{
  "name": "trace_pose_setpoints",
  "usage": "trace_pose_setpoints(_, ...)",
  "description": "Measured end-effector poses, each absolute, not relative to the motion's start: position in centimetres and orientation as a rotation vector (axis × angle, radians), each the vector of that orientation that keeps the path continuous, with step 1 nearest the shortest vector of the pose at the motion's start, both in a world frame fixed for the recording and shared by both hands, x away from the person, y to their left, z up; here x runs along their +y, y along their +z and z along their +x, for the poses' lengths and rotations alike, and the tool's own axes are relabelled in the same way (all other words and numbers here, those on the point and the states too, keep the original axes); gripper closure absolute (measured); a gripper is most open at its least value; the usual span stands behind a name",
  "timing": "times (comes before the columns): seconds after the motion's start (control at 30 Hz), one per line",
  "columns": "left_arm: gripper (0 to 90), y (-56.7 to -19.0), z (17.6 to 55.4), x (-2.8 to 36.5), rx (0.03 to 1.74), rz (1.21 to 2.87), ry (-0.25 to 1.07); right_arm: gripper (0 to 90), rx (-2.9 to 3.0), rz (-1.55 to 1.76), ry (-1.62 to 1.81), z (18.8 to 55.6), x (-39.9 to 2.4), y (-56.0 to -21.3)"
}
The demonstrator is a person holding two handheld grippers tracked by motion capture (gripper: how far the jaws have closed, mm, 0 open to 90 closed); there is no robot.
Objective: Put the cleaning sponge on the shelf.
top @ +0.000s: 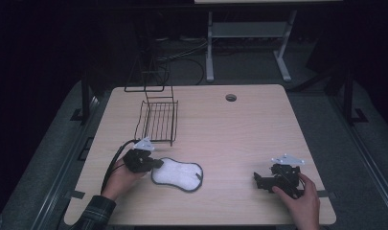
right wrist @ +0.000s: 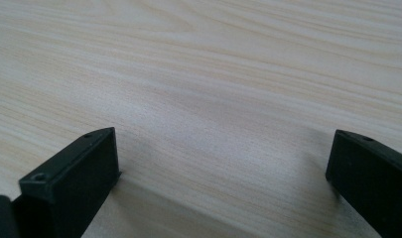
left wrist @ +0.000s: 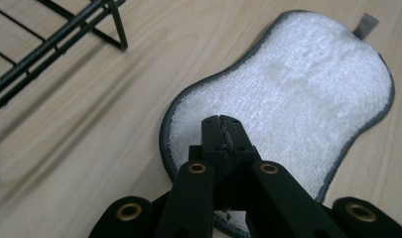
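Left gripper [left wrist: 223,124] jaws closed over the pad's [top: 178,174] left edge, pad flat near-left on table [top: 244,129], rack [top: 158,120] beyond. Right gripper [right wrist: 223,163] wide open, empty, near-right. Likely about to shift pad; needs a real pinch first.

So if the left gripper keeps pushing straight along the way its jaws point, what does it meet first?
The white cloth pad. The left gripper has its jaws closed over the pad's near edge, so going on would run it across the pad, probably toward the grey tab at the far end. Whether the jaws pinch the fabric is unclear.
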State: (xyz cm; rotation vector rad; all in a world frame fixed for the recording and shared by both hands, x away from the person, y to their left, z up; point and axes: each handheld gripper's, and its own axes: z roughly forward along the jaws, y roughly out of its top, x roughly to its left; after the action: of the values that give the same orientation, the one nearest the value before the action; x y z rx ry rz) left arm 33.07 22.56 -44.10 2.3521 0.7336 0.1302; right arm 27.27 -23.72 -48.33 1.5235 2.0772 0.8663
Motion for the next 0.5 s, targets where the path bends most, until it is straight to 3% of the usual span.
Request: trace_pose_setpoints(0.5, 89.9, -44.1, 29.1, 25.0, 0.762, 2.337, 0.138, 0.0, 2.077, 1.524, 0.866, 27.3, -23.7, -48.3)
